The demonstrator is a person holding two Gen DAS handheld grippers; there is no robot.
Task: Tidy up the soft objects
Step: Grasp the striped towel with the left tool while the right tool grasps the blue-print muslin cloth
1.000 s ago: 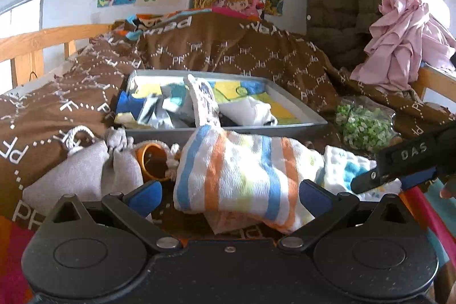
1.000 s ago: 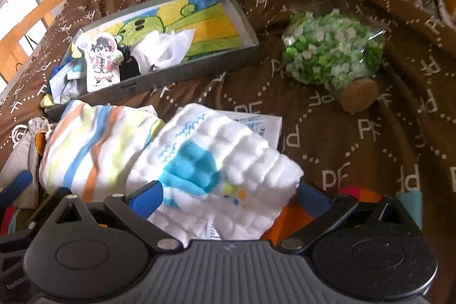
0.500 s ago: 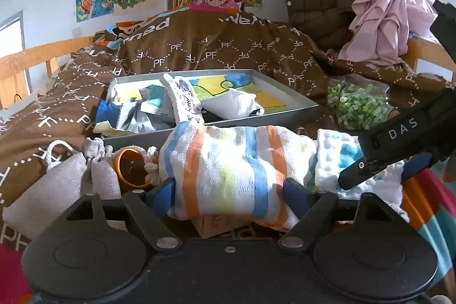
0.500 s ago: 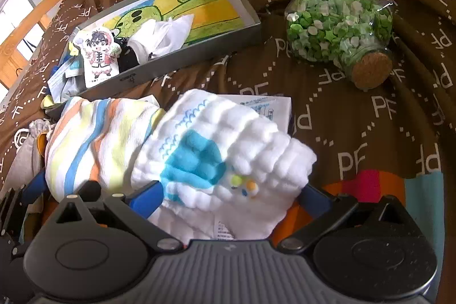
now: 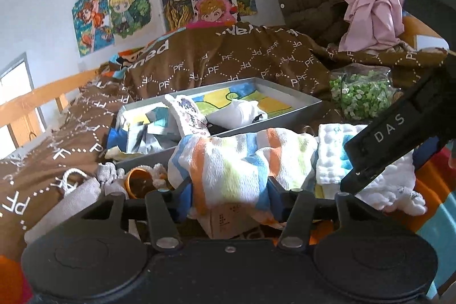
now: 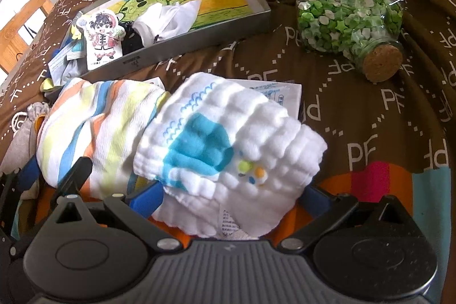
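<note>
with the left gripper (image 5: pixel 230 191) pinched on the striped towel (image 5: pixel 242 158) and the right gripper (image 6: pixel 228 191) closed around the white-and-blue cloth (image 6: pixel 228 133), both just short of the grey tray (image 6: pixel 199 27), could easily snag or drag the papers underneath along.

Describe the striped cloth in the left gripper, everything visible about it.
The striped cloth is a soft, crinkled, towel-like fabric, white with orange, blue and pale yellow-green stripes. It is bunched, not folded flat, and pinched between the fingers of the left gripper. It sits just in front of the grey tray, its right edge against the white quilted cloth, above a small cardboard box.
</note>
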